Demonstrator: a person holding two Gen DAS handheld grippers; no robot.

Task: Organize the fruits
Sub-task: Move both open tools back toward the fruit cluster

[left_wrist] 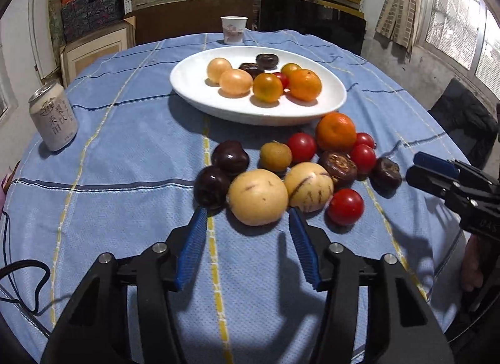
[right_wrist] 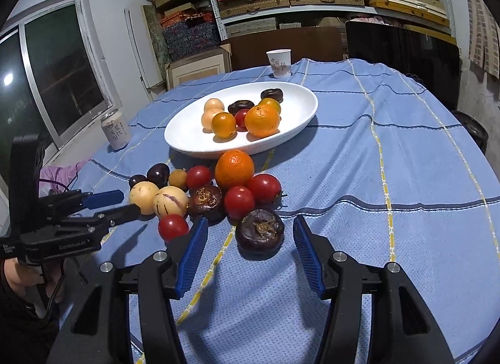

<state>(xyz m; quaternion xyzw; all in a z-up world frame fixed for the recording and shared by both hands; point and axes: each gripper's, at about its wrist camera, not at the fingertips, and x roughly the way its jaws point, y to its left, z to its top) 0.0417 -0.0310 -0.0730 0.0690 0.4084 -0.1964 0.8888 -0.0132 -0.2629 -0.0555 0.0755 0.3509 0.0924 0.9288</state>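
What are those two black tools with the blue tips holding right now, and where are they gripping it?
Nothing is held. The left tool is open in front of a pale yellow fruit; the right tool is open around a dark wrinkled fruit without touching it.

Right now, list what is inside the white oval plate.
The white oval plate holds two pale peach fruits, three orange tangerines, two dark brown fruits and one red tomato, partly hidden. Anything behind the tangerines is covered.

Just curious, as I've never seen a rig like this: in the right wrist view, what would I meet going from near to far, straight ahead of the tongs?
Dark wrinkled fruit → red tomato → big orange → white plate → paper cup.
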